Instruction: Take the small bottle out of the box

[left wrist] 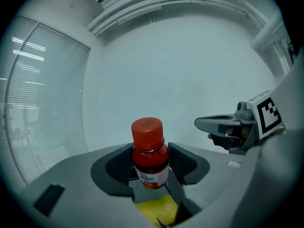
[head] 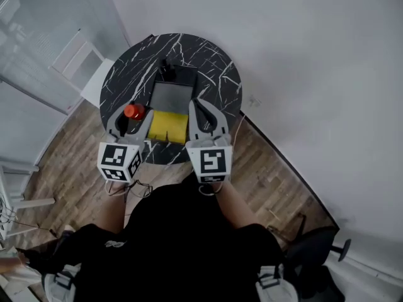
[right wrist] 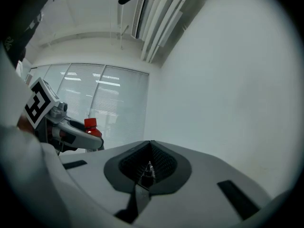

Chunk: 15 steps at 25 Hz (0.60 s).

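Observation:
A small bottle (head: 133, 111) with red liquid and a red cap is held upright above the table's left front, my left gripper (head: 132, 114) shut on its body. In the left gripper view the bottle (left wrist: 150, 156) stands between the dark pads of that gripper (left wrist: 151, 163), cap above them. The open box (head: 171, 96) lies on the round black marble table (head: 214, 61); it has a black lid, a grey inside and a yellow part (head: 169, 126) nearest me. My right gripper (head: 203, 113) hovers at the box's right edge, shut with nothing in it (right wrist: 149, 161).
The table stands in a corner between a white wall and a glass partition with blinds. A white panel (head: 80, 58) leans to the table's left. Wood floor surrounds the table, and a black chair base (head: 315, 247) sits at lower right.

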### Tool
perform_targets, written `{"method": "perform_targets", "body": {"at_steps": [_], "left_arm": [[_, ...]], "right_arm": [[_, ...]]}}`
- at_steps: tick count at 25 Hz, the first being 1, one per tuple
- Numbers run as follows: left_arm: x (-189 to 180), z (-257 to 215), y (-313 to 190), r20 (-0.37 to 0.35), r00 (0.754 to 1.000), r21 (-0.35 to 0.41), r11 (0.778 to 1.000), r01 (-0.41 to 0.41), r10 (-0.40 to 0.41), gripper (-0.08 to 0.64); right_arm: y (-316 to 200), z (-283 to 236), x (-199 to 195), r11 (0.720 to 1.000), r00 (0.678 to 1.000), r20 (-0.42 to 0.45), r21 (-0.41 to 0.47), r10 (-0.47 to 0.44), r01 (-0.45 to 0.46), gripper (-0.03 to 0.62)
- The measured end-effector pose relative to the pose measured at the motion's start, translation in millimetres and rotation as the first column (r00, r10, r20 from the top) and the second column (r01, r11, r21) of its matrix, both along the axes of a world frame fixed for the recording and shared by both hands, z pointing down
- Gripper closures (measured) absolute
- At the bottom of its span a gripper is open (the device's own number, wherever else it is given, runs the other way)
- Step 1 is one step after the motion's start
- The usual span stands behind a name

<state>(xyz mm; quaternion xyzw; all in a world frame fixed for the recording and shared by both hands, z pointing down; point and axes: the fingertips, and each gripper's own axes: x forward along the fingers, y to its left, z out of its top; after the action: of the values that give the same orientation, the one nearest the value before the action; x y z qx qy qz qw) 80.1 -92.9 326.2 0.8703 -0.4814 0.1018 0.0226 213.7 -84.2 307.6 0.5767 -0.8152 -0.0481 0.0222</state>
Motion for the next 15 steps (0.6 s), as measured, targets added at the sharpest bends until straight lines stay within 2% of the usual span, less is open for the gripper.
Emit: {"method": "perform_targets", "body": {"at_steps": [15], "left_arm": [[1.3, 0.4, -6.9, 0.013, 1.0, 0.004, 1.0, -0.016, 0.015, 0.338]], "right_arm": [[-10.5, 1.5, -1.5, 1.0, 1.0, -0.016, -0.022, 0.002, -0.002, 0.598]]}}
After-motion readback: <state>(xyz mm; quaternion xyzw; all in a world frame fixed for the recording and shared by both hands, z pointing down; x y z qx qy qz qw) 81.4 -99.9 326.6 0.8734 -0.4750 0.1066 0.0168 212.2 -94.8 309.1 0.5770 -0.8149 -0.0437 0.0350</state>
